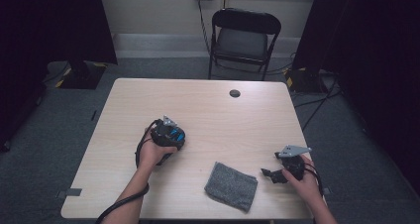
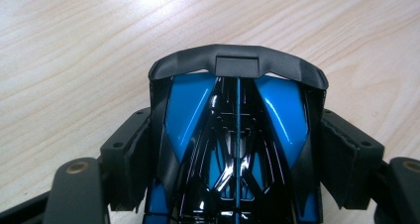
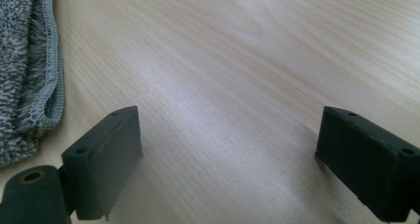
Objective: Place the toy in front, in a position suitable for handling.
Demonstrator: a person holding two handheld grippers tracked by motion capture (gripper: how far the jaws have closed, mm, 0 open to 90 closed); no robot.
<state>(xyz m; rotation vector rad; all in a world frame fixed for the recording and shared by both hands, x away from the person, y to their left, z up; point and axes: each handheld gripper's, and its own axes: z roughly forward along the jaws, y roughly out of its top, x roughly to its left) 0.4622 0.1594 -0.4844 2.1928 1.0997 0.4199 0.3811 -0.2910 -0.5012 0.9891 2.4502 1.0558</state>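
I have the blue-and-black toy car [image 2: 236, 135] clamped between my left gripper's [image 1: 167, 133] pads, held over the table [image 1: 208, 105] up and left of the grey cloth [image 1: 231, 185], while my right gripper [image 3: 228, 154] waits wide open and empty just right of the cloth, so any wiping looks undone; no containers present.

A light wooden table [image 1: 223, 115] with a grey cloth on it

The folded grey cloth [image 1: 231, 186] lies flat near the front edge, a little right of the middle. A small dark round cap [image 1: 235, 93] sits in the tabletop close to the far edge. The wood has a pale grain and the corners are rounded.
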